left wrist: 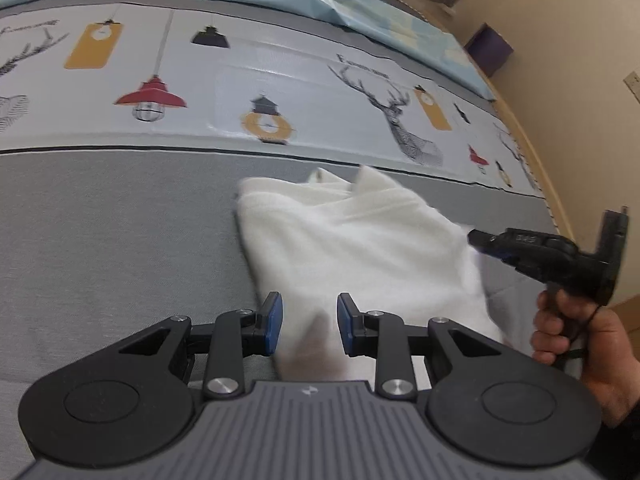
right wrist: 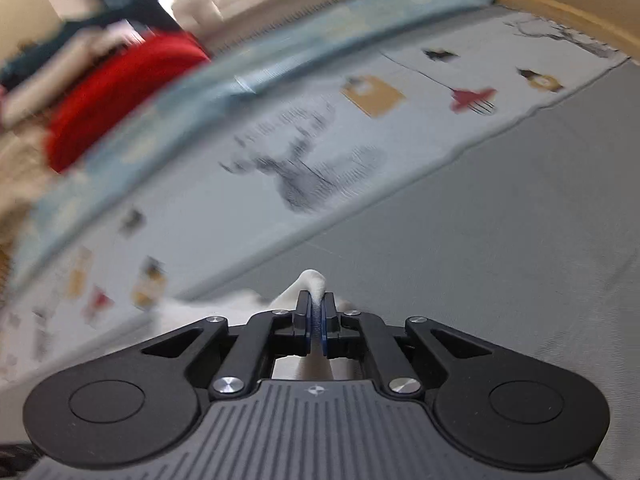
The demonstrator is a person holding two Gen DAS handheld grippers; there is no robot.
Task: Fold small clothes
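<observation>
A small white garment point(left wrist: 352, 240) lies crumpled on the grey part of a bed cover point(left wrist: 112, 240). My left gripper point(left wrist: 310, 320) is open, its blue pads on either side of the garment's near edge, not pinching it. My right gripper point(left wrist: 484, 246) shows at the right of the left wrist view, held by a hand point(left wrist: 580, 340), shut on the garment's right edge. In the right wrist view the right gripper point(right wrist: 317, 312) is shut on a fold of the white garment point(right wrist: 314, 282), which sticks out past the fingertips.
The cover has a pale band printed with lamps and deer point(left wrist: 280, 92), then a light blue sheet point(left wrist: 360, 4) behind. A wooden bed edge point(left wrist: 532, 140) and beige wall lie to the right. A red object point(right wrist: 120, 92) shows blurred in the right wrist view.
</observation>
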